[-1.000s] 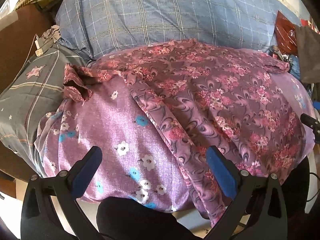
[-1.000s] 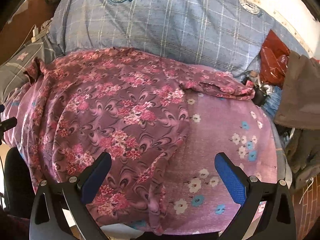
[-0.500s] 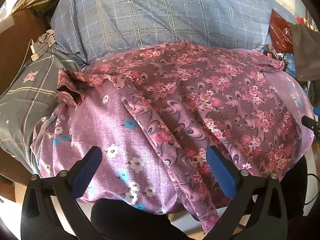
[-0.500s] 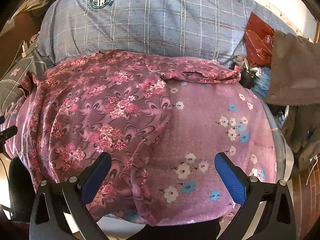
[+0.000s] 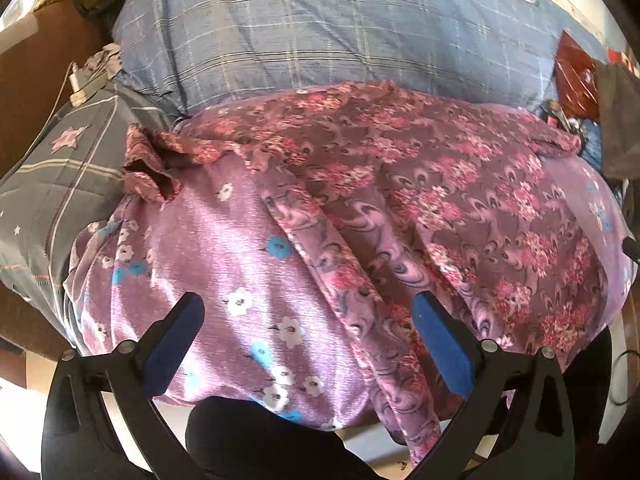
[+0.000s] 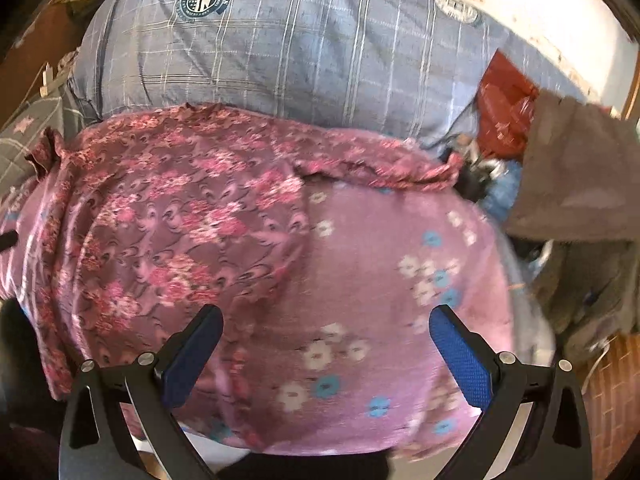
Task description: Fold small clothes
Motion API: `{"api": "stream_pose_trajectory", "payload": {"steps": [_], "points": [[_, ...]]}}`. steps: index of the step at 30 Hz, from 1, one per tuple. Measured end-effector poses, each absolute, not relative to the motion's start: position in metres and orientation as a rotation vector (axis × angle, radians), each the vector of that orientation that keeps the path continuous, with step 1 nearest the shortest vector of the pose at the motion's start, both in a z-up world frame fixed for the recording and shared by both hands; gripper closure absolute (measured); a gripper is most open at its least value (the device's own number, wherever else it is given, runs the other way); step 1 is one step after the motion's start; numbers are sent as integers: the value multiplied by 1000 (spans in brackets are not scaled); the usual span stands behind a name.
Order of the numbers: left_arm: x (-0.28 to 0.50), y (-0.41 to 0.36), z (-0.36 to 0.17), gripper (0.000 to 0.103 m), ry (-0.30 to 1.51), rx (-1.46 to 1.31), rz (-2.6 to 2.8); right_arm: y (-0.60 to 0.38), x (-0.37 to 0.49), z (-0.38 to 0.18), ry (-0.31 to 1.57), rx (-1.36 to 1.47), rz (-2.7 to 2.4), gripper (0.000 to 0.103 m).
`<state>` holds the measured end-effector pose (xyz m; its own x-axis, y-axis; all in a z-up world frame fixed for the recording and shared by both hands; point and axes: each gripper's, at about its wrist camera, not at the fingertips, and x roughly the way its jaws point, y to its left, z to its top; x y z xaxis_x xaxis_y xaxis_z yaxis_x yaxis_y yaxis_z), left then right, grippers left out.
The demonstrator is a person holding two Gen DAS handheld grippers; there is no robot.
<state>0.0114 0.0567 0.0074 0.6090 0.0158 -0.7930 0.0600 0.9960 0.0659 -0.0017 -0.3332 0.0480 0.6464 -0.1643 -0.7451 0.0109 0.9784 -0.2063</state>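
A maroon garment with pink flower clusters (image 5: 420,192) lies spread flat on a shiny purple cloth with white and blue flowers (image 5: 208,264). Its left sleeve (image 5: 148,164) is bunched; its right sleeve (image 6: 384,164) lies stretched out. My left gripper (image 5: 308,320) is open and empty, above the garment's lower left hem. My right gripper (image 6: 326,332) is open and empty, above the purple cloth (image 6: 400,280) just right of the garment's (image 6: 180,216) lower edge.
A blue checked pillow (image 5: 340,40) lies behind the garment. A grey starred quilt (image 5: 52,168) is at the left. A red bag (image 6: 504,108) and a brown cloth (image 6: 580,176) crowd the right side. The surface's front edge runs below both grippers.
Both grippers moved forward and lower toward the garment; the right one also shifted right, past the garment's right edge. Both stayed open. The garment has not moved.
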Motion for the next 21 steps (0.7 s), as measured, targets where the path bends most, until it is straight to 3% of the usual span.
{"api": "stream_pose_trajectory", "payload": {"steps": [21], "points": [[24, 42, -13, 0, 1008, 69, -54, -324, 6, 15, 949, -110, -20, 0]]}}
